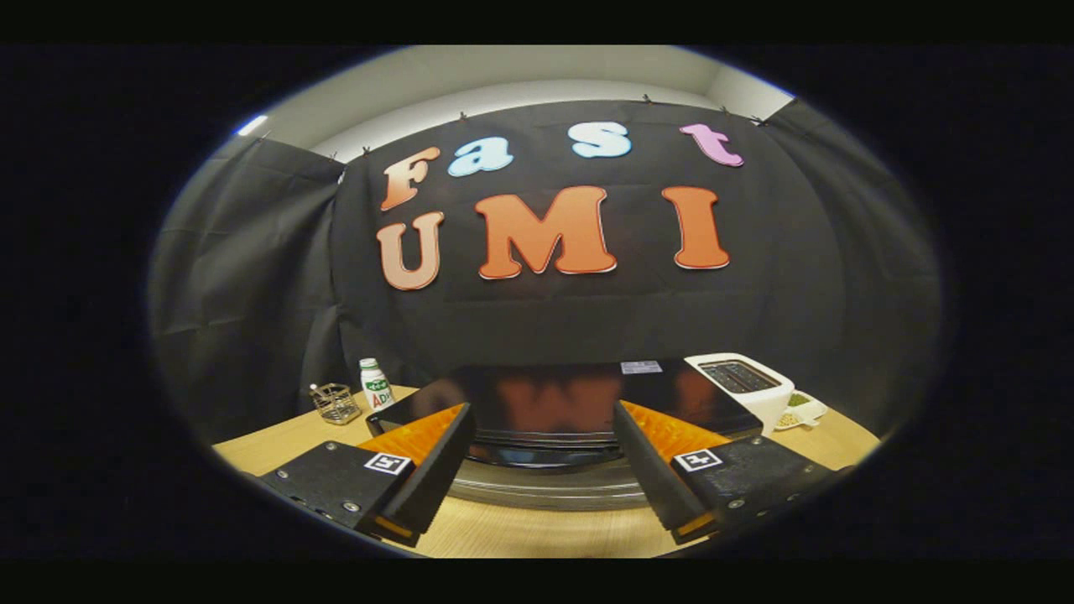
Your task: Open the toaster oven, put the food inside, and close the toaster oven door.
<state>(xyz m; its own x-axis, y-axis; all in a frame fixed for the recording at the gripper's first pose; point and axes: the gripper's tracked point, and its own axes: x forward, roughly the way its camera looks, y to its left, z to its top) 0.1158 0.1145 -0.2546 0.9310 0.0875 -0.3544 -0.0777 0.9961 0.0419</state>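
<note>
The toaster oven (545, 390) is a low black box with a glossy top, standing on the wooden table (537, 528) just ahead of my fingers. A silvery band (545, 491) runs along its near front edge, low between the fingers. My gripper (544, 419) is open and hovers above that front edge with nothing between the fingers. I look across the oven's top, so its front face is hidden. A small white dish (801, 409) with greenish food lies beyond the right finger, at the right of the oven.
A white pop-up toaster (742, 382) stands behind the oven's right corner, next to the dish. At the back left are a small white bottle (376, 384) and a wire basket (336, 403). Black cloth walls close the booth behind and at both sides.
</note>
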